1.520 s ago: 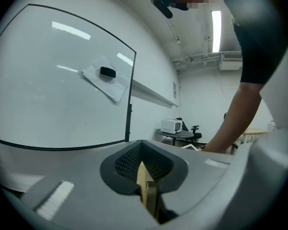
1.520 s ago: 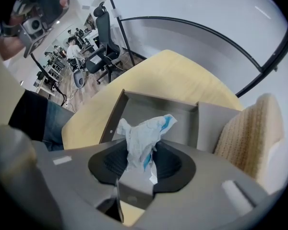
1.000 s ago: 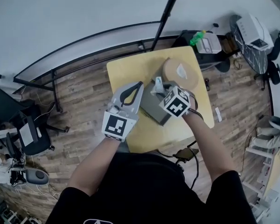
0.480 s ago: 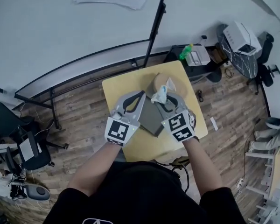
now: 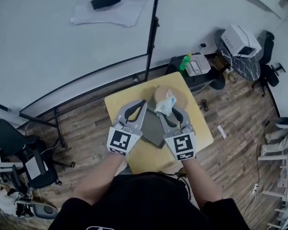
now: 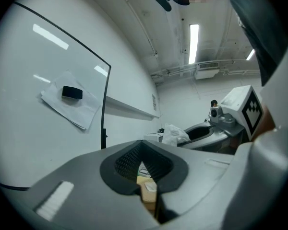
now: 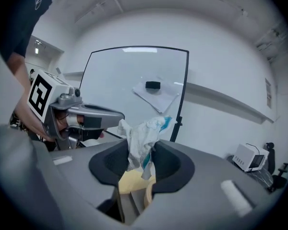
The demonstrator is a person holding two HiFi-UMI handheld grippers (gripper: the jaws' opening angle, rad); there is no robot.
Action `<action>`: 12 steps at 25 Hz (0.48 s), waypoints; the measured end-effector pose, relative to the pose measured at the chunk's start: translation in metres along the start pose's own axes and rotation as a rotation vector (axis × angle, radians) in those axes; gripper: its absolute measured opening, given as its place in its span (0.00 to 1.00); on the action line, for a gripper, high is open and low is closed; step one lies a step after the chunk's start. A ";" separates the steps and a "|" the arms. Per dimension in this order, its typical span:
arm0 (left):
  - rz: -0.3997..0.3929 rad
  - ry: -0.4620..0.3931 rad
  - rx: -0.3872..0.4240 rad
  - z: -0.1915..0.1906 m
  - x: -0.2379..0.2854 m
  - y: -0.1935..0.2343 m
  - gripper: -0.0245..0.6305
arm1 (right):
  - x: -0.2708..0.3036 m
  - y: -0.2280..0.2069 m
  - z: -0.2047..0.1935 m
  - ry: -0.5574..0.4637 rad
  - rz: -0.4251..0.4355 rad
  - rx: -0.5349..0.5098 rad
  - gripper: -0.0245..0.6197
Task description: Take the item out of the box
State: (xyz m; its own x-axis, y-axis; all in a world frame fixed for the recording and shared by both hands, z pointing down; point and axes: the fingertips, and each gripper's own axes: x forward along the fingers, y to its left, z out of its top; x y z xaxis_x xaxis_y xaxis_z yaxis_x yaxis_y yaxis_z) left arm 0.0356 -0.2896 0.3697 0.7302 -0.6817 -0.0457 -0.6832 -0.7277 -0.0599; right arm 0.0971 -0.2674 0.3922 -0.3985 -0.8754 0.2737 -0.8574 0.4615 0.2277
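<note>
A flat dark grey box (image 5: 153,127) lies on the yellow table (image 5: 127,98), below and between my two grippers. My right gripper (image 5: 169,108) is shut on a crumpled white packet with teal print (image 5: 165,102), held up in the air above the box's far end. In the right gripper view the packet (image 7: 141,138) sticks up between the pads. My left gripper (image 5: 142,102) hovers at the box's left side, jaws shut with nothing between them; in its own view the left gripper (image 6: 143,164) shows closed pads, with the packet (image 6: 175,134) off to the right.
A round tan lid (image 5: 179,98) lies on the table's far right. Behind the table stands a whiteboard on a black pole (image 5: 151,32) with a black eraser (image 5: 105,0). Office chairs (image 5: 9,133) stand at the left, a side table with a green bottle (image 5: 185,61) and a printer (image 5: 237,37) at the right.
Both grippers have risen. The right one came up from the box with the white packet and now points more level. The left one lifted a little beside it.
</note>
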 end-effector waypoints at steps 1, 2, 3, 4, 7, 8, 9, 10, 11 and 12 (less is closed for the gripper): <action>0.000 -0.002 0.001 0.001 0.000 -0.001 0.04 | -0.003 -0.002 0.002 -0.020 -0.012 0.017 0.24; 0.002 0.000 -0.002 0.002 0.000 -0.002 0.04 | -0.006 -0.003 0.004 -0.038 -0.021 0.035 0.24; 0.005 0.005 -0.011 0.002 -0.001 -0.002 0.04 | -0.008 -0.004 0.005 -0.051 -0.029 0.053 0.24; 0.007 0.011 -0.020 0.002 -0.001 -0.003 0.04 | -0.010 -0.005 0.005 -0.062 -0.038 0.072 0.24; 0.006 0.005 -0.015 0.003 -0.003 -0.004 0.04 | -0.016 -0.008 0.006 -0.094 -0.070 0.123 0.24; 0.005 -0.001 -0.008 0.004 -0.003 -0.004 0.04 | -0.018 -0.010 0.005 -0.104 -0.081 0.138 0.24; 0.005 -0.006 -0.001 0.004 -0.004 -0.004 0.04 | -0.019 -0.011 0.004 -0.111 -0.092 0.152 0.25; 0.006 -0.007 0.003 0.003 -0.005 -0.003 0.04 | -0.020 -0.013 0.004 -0.118 -0.100 0.162 0.24; 0.007 -0.006 0.005 0.003 -0.005 -0.002 0.04 | -0.021 -0.014 0.004 -0.125 -0.108 0.170 0.24; 0.009 -0.004 0.005 0.002 -0.006 -0.001 0.04 | -0.021 -0.016 0.005 -0.132 -0.116 0.178 0.24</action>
State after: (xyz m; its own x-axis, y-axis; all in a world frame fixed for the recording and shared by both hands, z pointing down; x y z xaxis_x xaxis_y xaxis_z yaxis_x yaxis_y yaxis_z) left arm 0.0316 -0.2846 0.3678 0.7243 -0.6877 -0.0506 -0.6895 -0.7214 -0.0641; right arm 0.1176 -0.2566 0.3781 -0.3228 -0.9377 0.1284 -0.9392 0.3341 0.0787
